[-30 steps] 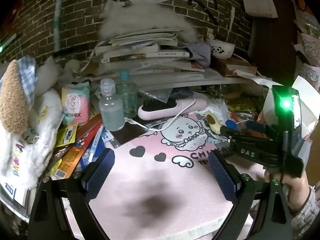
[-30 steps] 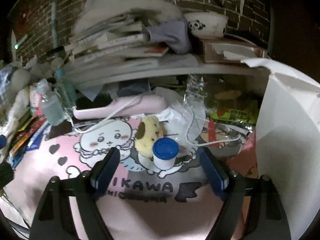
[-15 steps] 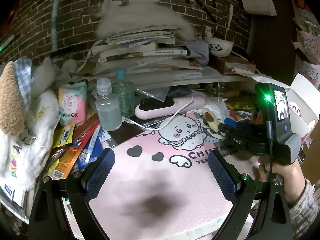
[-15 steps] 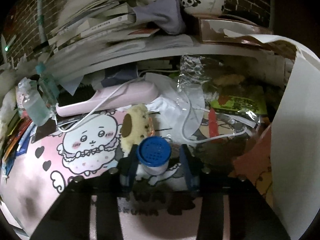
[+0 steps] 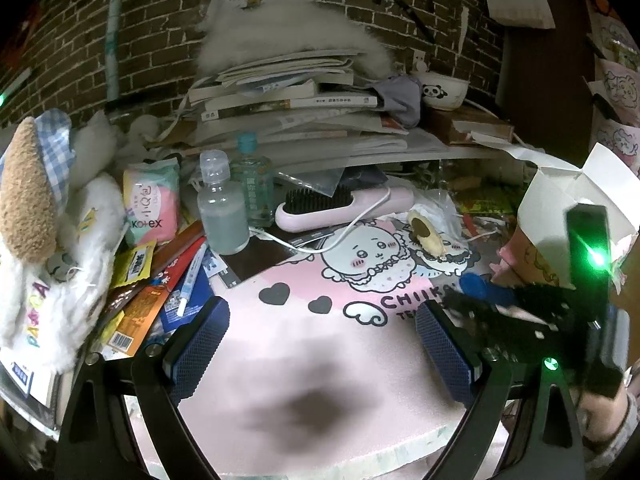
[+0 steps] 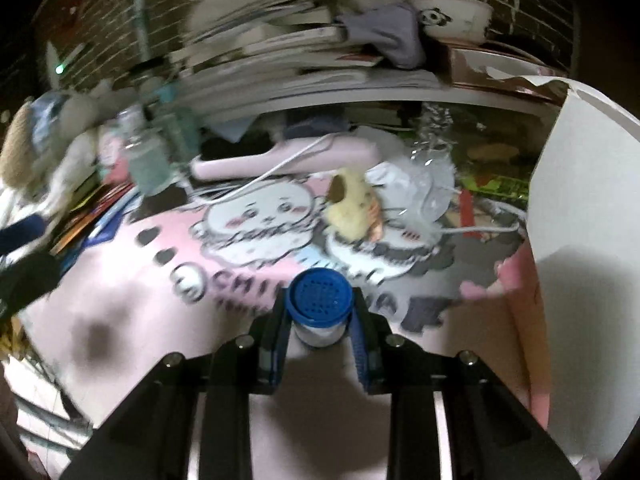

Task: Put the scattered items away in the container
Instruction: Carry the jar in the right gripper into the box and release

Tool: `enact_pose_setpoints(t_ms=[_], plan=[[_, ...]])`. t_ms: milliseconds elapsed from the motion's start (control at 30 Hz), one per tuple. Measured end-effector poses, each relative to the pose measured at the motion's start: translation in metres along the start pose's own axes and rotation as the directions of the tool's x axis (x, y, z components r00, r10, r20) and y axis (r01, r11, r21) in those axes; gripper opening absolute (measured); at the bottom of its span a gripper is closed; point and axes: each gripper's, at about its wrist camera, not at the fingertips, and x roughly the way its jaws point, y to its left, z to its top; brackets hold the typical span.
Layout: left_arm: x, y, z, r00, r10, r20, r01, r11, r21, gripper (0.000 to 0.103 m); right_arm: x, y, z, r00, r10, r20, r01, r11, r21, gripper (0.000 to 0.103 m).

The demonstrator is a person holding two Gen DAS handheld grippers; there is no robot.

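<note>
Right gripper (image 6: 320,332) has the blue-capped jar (image 6: 320,304) between its fingers, jaws closing on it; pads look to be touching the jar's sides just under the cap, so call it clamped. Jar stands upright, long axis vertical, cap facing up toward the camera. It sits at the near-right part of the pink mat (image 6: 132,312) on the counter; whether its base is touching the mat or just off it, cannot tell, view is blurred.

Key relation: the white box (image 6: 580,208), open-topped, stands right of the jar and a bit farther, near but not touching. From the left wrist view the box (image 5: 560,200) rises higher than the jar (image 5: 476,286), flaps spread at the top. So the coming move is likely up, then right and away over the box wall, then down inside. Jar should stay upright for the carry; the perforated cap could leak if tipped. Risk: clipping the near box wall or a flap.

Left gripper (image 5: 320,344) is spread wide, nothing between its fingers, hanging over the near-left of the mat. It is well apart from the box; right gripper is the nearer one and has the jar anyway.

Other scatter: yellow plush (image 6: 352,208) lies far of the jar, near the mat's far edge; bottle (image 5: 222,204) stands far left.
</note>
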Motion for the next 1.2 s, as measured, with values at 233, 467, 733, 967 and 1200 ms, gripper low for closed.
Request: enact_pose_setpoints(t_ms=[233,467,733,967,1200], plan=[[0.0,0.0,-0.002,1.0,0.023,-0.01,-0.023,1.0,0.009,0.094,-0.024,0.021,-0.005,0.999,0.039,0.03,-0.036,0.995,-0.091,0.025],[-0.008,0.006,-0.002,1.0,0.019,0.006,-0.019,1.0,0.002,0.094,-0.069,0.038,0.007,0.988,0.083,0.133,-0.056,0.98,-0.192,0.025],[-0.005,-0.009,0.004,1.0,-0.011,0.011,0.01,1.0,0.02,0.094,-0.144,-0.021,0.043,0.958,-0.015,0.288,0.064,0.985,-0.162,0.025],[0.005,-0.032,0.01,0.999,-0.036,0.002,0.036,0.998,0.049,0.094,-0.168,-0.124,0.068,0.945,-0.261,0.199,0.278,0.958,-0.063,0.025],[0.022,-0.056,0.016,0.998,-0.051,-0.033,0.053,0.997,0.062,0.094,-0.151,-0.18,0.065,0.965,-0.263,-0.01,0.261,0.961,-0.094,0.025]])
